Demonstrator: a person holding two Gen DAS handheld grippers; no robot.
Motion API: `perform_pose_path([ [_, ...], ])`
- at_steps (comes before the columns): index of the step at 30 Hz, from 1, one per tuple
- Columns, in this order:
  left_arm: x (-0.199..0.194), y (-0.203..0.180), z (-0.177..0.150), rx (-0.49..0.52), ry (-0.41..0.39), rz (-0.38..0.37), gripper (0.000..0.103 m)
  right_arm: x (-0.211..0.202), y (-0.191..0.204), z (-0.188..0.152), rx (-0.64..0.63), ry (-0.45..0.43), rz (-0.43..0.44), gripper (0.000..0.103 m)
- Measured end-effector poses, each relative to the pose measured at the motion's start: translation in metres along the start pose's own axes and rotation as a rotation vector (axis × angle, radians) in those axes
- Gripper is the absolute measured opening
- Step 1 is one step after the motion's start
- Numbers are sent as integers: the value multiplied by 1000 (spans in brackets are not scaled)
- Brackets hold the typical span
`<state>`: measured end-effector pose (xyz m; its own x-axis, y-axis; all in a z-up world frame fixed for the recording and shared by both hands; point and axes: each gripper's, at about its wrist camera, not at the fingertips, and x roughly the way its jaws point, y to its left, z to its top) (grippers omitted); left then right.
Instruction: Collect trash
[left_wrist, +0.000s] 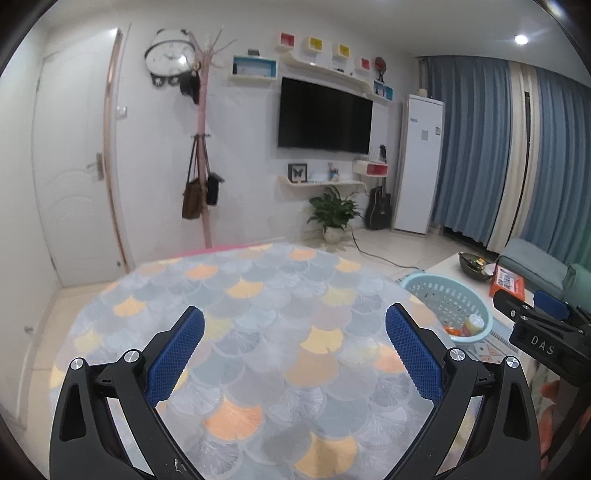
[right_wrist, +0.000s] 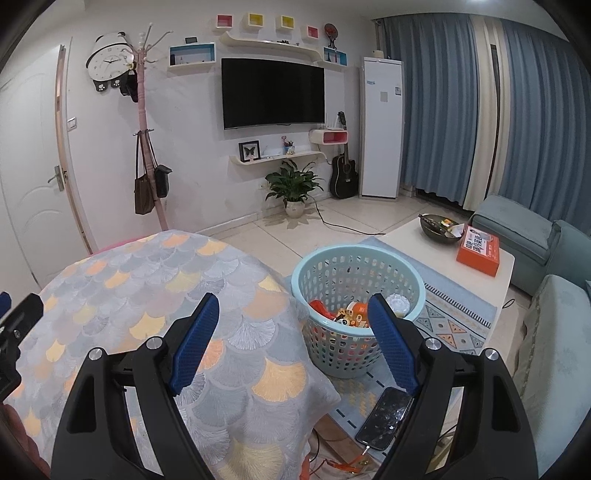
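Observation:
A light blue plastic basket stands on the floor beside the table and holds trash: orange and red wrappers and a white lid. It also shows in the left wrist view. My right gripper is open and empty, above the table's right edge and the basket. My left gripper is open and empty above the cloth-covered table. The right gripper's body shows at the right edge of the left wrist view.
A phone lies on the rug by the basket with a cable plugged in. A white coffee table carries a dark bowl and an orange box. Blue sofa seats at right; plant, guitar, coat rack by the wall.

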<state>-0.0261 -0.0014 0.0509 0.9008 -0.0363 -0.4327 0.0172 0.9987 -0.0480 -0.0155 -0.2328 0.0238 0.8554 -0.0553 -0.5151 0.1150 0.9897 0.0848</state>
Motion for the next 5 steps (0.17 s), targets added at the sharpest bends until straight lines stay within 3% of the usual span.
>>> perform_pose_path([
  [5,-1,3,-1,5,-5,11,96,1,5,1,-10,4,16,78],
])
